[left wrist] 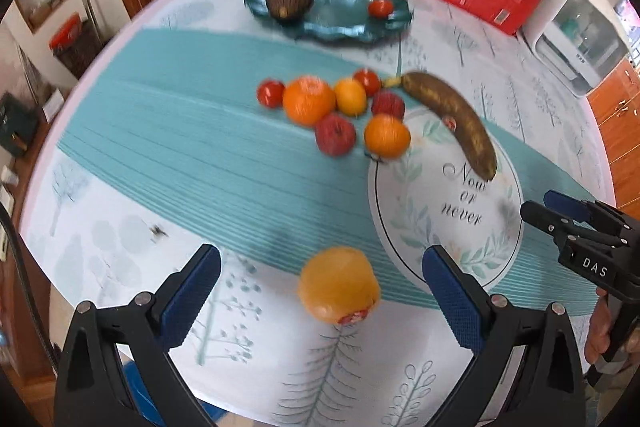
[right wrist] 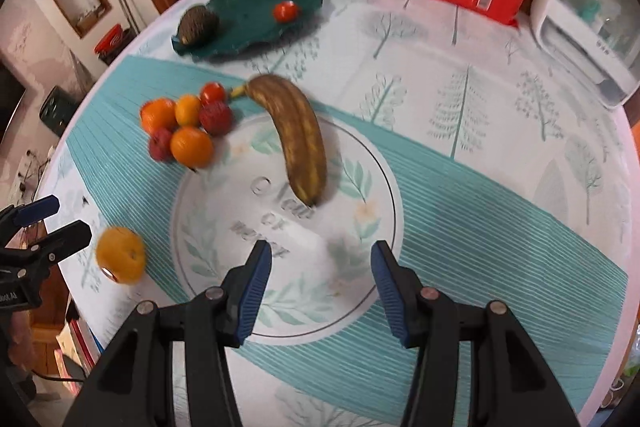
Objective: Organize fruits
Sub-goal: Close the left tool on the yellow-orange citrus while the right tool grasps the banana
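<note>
The brown banana (right wrist: 298, 139) lay on the tablecloth (right wrist: 460, 211), its long axis running from the stem end beside the cluster of oranges and apples (right wrist: 186, 125) toward the right gripper (right wrist: 322, 291), whose jaws stood apart, empty. The left gripper (left wrist: 320, 287) gaped wide around a lone orange (left wrist: 339, 285), untouched

Both tools share one build: the left gripper (left wrist: 320, 291) and the right gripper (right wrist: 322, 287) have matte black plastic arms with triangular cut-outs, round silver screws at the pivots, and fingers (left wrist: 192, 295) faced with blue, finely ribbed pads (right wrist: 254, 295). Seen from the left wrist, the right gripper's black body carries white letters "DAS". A black cable (left wrist: 28, 287) runs along the left edge of that view.
</note>
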A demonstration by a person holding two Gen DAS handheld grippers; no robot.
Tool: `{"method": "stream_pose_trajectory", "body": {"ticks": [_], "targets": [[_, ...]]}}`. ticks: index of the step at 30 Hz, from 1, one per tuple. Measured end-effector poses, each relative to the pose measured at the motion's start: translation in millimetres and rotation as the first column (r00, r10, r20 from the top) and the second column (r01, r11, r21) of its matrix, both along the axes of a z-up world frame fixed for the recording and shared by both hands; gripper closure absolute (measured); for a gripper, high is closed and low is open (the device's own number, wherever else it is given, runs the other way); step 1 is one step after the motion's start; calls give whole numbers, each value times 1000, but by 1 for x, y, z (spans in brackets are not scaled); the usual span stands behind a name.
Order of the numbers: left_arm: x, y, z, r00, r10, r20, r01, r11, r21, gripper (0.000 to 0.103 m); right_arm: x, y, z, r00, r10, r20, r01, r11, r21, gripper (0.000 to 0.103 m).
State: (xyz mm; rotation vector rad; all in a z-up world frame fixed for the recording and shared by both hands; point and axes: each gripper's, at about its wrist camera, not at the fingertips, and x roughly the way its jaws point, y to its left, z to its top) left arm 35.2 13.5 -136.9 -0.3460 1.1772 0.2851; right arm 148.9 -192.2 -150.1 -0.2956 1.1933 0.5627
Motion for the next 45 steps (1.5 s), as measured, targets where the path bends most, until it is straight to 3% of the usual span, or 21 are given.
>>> {"method": "stream_pose_trajectory", "body": {"ticks": [8, 15, 17, 26, 30, 39, 42, 45], "targets": [[8, -10, -34, 998, 19, -57, -24, 996, -86, 9, 8, -11, -13, 997, 71, -37, -69, 997, 31, 51], [18, -13, -44, 996, 42, -75, -49, 995, -86, 35, 25, 8, -18, 998, 57, -26, -55, 997, 62, 51], [19, -13, -46, 995, 49, -87, -56, 995, -77, 38, 33, 19, -20, 998, 55, -10, -54, 996, 69, 51], [17, -8, -58, 987, 98, -129, -111, 989, -98, 42, 49, 64, -43, 996, 85, 28, -87, 995, 51, 51], [12, -9, -58, 987, 110, -118, -120, 990, -80, 47, 51, 74, -45, 993, 91, 81, -94, 995, 37, 51], [-2, -12, -56, 983, 144, -114, -153, 985, -81, 51, 63, 81, -46, 992, 73, 105, -81, 994, 70, 51], [-11, -16, -55, 983, 140, -118, -149, 986, -71, 52, 65, 78, -45, 991, 50, 120, -58, 996, 65, 64], [-15, -20, -54, 983, 132, -126, -141, 988, -61, 52, 64, 72, -43, 995, 53, 82, -62, 992, 107, 68]]}}
